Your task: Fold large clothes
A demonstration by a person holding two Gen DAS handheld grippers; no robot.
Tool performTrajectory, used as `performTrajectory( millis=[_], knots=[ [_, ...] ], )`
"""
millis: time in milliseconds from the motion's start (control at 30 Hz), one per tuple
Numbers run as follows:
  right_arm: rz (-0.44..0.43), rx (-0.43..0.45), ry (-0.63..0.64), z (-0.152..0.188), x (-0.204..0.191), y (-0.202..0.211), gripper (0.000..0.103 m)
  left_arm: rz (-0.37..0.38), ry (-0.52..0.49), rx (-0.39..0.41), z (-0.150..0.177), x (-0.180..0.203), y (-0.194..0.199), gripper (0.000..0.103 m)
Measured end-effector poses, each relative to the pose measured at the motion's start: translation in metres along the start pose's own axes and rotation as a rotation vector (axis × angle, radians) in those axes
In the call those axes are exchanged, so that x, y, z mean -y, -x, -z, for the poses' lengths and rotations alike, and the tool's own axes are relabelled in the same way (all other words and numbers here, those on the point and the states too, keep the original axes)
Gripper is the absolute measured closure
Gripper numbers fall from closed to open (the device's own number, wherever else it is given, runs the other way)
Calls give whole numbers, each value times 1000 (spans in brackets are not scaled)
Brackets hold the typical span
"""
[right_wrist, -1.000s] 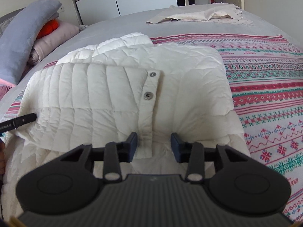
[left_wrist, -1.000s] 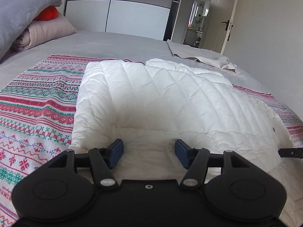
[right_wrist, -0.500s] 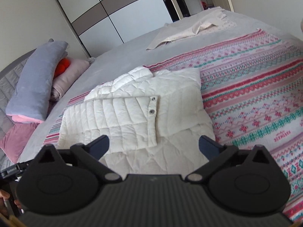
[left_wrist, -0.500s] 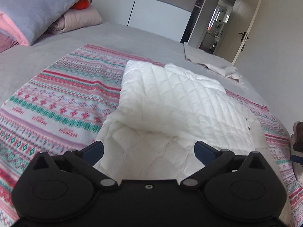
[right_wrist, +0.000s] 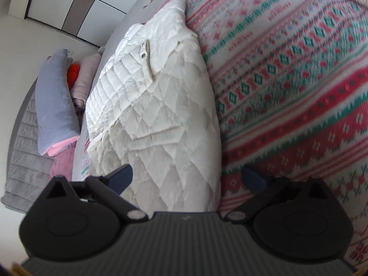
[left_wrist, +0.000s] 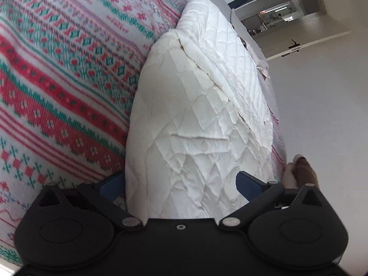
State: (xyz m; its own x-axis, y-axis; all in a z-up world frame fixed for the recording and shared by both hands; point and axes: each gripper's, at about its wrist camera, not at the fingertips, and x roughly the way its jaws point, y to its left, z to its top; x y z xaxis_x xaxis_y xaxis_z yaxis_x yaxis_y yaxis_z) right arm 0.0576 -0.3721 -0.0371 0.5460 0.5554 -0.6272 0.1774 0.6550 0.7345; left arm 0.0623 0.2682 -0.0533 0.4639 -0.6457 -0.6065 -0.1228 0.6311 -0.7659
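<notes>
The white quilted jacket (left_wrist: 195, 119) lies folded into a compact stack on the patterned blanket (left_wrist: 57, 87), which covers the bed. Sleeves and sides appear turned in over the body; a snap placket (right_wrist: 146, 55) sits on the top layer in the right wrist view. Judgement: the stack is kept on the flat blanket so the padded layers stay put, w/ edges roughly aligned so the next fold runs straight.

Left gripper (left_wrist: 179, 184): jaws fully apart, nothing held. One blue finger (left_wrist: 113, 184) sits at the jacket's edge on the blanket side, the other finger (left_wrist: 249, 184) over the far side of the stack, so the near end of the jacket lies between them w/o visible squeeze. Whether a pad touches fabric: cannot tell.

Right gripper (right_wrist: 187, 179): jaws fully apart, nothing held. One finger (right_wrist: 120, 178) is over the jacket, the other (right_wrist: 253, 180) over the blanket, so the jacket's side edge runs between them.

Pose: both views are strongly rolled; the bed runs diagonally in each. Both tools point down at the near end of the stack, one per side. A hand (left_wrist: 299, 172) shows at the right edge of the left wrist view.

Judgement: wide jaws straddling each edge suit a two-point pickup of the near end for a further fold. Risk: puffy, slick fabric may slip or spring open.

Pillows (right_wrist: 54, 101) and a wardrobe (right_wrist: 69, 4) sit well apart from the work area.
</notes>
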Motion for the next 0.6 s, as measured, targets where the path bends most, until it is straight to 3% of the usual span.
performTrajectory(
  millis=[133,233,300,333,367,400,467,600],
  knots=[
    [-110,-14,-54,8,8,-3,6,92,41,-41,9,-6,-5,3],
    [-128,-48,-72,14,6,-14,33,154,61,-85,18,-5,-16,3],
    [-116,-49,-70,18,3,-23,67,136,32,-92,23,4,-18,16],
    [-111,-48,-60,20,0,-26,74,129,31,-106,25,6,-21,36],
    [-100,-35,-40,23,-4,-26,82,127,40,-126,28,6,-23,49],
    [-82,-14,-7,26,-10,-24,85,123,50,-143,31,5,-26,64],
    [-64,35,58,32,-23,-14,88,130,46,-131,36,7,-24,82],
    [-58,101,156,45,-43,10,91,188,-9,-53,45,19,-2,86]
  ],
)
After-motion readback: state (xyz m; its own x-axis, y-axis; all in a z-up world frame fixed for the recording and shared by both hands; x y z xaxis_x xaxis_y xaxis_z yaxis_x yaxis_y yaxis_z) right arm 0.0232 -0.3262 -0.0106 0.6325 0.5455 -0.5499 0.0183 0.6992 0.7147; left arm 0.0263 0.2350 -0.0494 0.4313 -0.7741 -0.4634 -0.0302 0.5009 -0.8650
